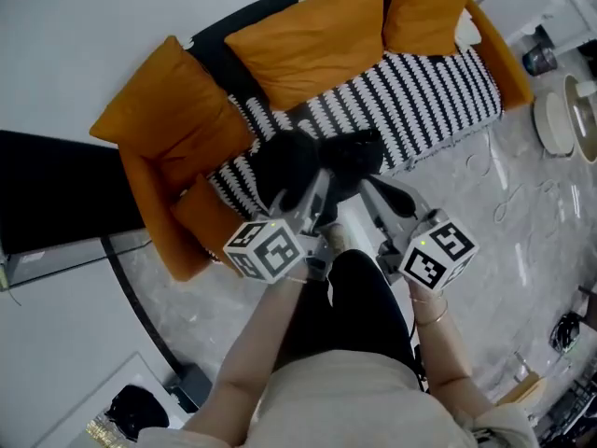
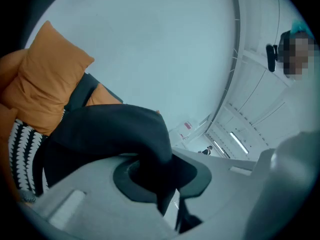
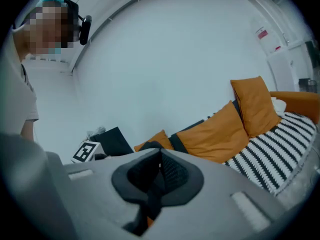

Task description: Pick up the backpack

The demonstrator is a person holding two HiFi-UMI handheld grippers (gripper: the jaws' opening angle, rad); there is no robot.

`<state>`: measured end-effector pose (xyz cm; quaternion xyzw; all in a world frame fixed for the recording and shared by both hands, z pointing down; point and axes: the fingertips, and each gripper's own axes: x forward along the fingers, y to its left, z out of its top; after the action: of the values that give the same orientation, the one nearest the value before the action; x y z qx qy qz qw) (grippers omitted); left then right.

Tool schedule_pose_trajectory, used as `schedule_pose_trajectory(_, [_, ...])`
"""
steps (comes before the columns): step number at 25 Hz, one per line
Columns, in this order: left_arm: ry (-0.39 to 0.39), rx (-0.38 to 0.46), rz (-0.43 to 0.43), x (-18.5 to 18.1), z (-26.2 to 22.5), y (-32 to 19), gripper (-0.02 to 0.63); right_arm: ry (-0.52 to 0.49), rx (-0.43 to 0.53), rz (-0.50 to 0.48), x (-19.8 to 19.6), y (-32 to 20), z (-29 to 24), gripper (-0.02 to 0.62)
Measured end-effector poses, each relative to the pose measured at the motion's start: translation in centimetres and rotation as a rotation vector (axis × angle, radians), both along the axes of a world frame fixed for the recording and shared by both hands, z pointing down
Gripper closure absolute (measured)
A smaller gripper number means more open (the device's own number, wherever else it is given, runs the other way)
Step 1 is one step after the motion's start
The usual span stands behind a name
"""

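Note:
The black backpack (image 1: pixel 297 161) hangs in front of the sofa's seat edge, held up from both sides. My left gripper (image 1: pixel 320 183) is shut on a fold of its black fabric (image 2: pixel 115 129), which drapes over the jaws and fills the gap between the pads in the left gripper view. My right gripper (image 1: pixel 369 187) is shut on a thin black strap (image 3: pixel 152 191) that runs down between its pads. Both grippers point roughly level toward the sofa. The bag's lower part is hidden behind the grippers and marker cubes.
An orange sofa (image 1: pixel 154 208) with a black-and-white striped cover (image 1: pixel 420 101) and orange cushions (image 1: pixel 312 40) stands just ahead. A black panel (image 1: pixel 56 194) is at the left. White dishes (image 1: pixel 555 119) sit at the right. Grey marble floor (image 1: pixel 522 231) lies around the person's feet.

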<state>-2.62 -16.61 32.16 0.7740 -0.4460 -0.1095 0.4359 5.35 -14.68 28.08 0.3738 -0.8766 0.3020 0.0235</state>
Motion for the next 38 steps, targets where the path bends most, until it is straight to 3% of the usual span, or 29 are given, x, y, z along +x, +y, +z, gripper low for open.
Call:
schedule_pose_trajectory(5, [0.023,0.059,-0.015,-1.3,-5.9,1.8,0.551,-0.022,0.102,-0.012,0.0,-0.4,-5.7,0.592])
schedule_pose_trajectory(13, [0.019,0.211,0.087,-0.4,-15.1,3.0,0.551,-0.015,0.264,0.015,0.3,-0.3,-13.6,0.592])
schedule_pose_trajectory(20, [0.064,0.313,0.1,-1.2,-20.6,3.1,0.551,-0.066,0.361,0.05,-0.1,0.9,-19.0,0.592])
schedule_pose_trajectory(27, [0.062,0.366,0.136,-0.8,-23.1,3.4,0.551,-0.074,0.419,0.038,-0.2,1.6,-20.5,0.592])
schedule_pose_trajectory(38, [0.061,0.372,0.124,-1.0,-23.2,3.5,0.552,-0.074,0.39,0.013,-0.4,1.6,-19.5,0.592])
